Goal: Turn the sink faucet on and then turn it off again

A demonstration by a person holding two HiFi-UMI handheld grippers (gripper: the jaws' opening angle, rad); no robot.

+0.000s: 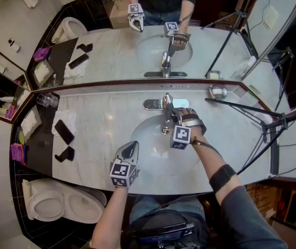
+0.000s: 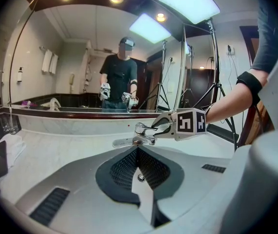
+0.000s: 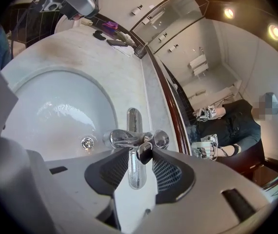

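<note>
The chrome faucet (image 1: 163,104) stands at the back of the white basin (image 1: 145,141) in a marble counter. My right gripper (image 1: 170,109) reaches over the basin to it. In the right gripper view the faucet's lever handle (image 3: 144,153) pokes between the jaws of the right gripper (image 3: 141,154); it lies against the right-hand jaw, with a sliver of gap on the other side. No water stream shows below the spout (image 3: 115,139). My left gripper (image 1: 131,146) hovers over the basin's front left rim, shut and holding nothing. The left gripper view shows its tips (image 2: 138,150) touching, with the faucet (image 2: 139,132) and right gripper (image 2: 167,126) beyond.
A wall mirror (image 1: 111,51) runs behind the counter. At the left lie dark phones (image 1: 64,132), a white cloth (image 1: 70,119) and a glass (image 1: 46,100). A metal dish (image 1: 218,91) and tripod legs (image 1: 262,119) stand at the right. A toilet (image 1: 49,205) sits lower left.
</note>
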